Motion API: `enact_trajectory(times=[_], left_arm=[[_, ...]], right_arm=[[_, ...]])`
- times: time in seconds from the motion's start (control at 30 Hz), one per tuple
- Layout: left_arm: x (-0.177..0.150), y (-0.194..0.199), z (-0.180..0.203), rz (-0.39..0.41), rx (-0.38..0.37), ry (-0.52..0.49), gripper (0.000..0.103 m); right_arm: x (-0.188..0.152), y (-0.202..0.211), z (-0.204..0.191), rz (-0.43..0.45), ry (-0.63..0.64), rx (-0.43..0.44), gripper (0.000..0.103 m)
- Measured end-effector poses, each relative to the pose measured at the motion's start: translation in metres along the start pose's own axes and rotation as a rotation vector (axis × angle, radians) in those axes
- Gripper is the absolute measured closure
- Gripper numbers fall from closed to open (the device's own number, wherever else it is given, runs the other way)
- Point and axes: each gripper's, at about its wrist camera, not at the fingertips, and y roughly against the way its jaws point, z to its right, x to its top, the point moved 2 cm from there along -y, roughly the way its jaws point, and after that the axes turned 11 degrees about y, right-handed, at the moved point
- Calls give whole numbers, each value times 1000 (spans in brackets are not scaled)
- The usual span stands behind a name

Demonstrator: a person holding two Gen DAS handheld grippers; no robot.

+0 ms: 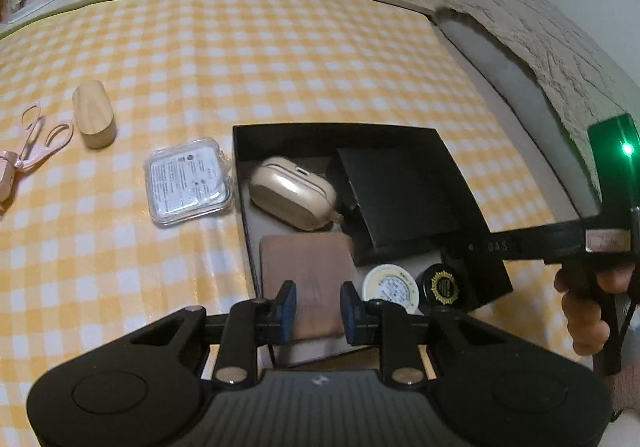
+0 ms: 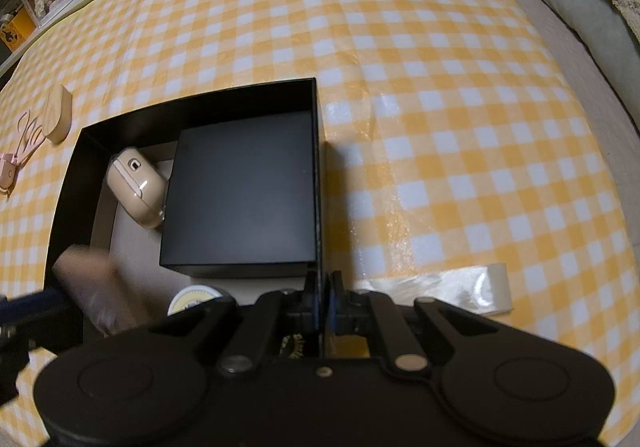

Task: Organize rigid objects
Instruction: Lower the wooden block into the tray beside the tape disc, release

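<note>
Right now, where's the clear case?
Left wrist view: clear case lies on the checked cloth, just left of the black box, right of the wooden block.

Black tray (image 1: 256, 135) crowded — cloth (image 1: 240, 59) open.

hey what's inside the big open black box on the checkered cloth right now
Inside the open black box: a beige earbud case, a smaller black box, a flat pink square between the left tool's pads, a pale round tin and a black gold-sealed jar. Anything beneath them is hidden.
</note>
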Motion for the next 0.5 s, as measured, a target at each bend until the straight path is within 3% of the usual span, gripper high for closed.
enact_trajectory(times=[0.17,0.3,0.37,0.5], left_arm=[[-4,4,4,1,1,-32,78],[-7,5,7,-7,2,-48,71],[-7,7,7,-1,2,-55,55],[-8,12,9,20,18,-86,39]], right_arm=[[0,0,0,-1,0,1,97],[0,0,0,0,0,1,97],[0,0,0,0,-1,1,97],[0,0,-1,-1,1,-1,98]])
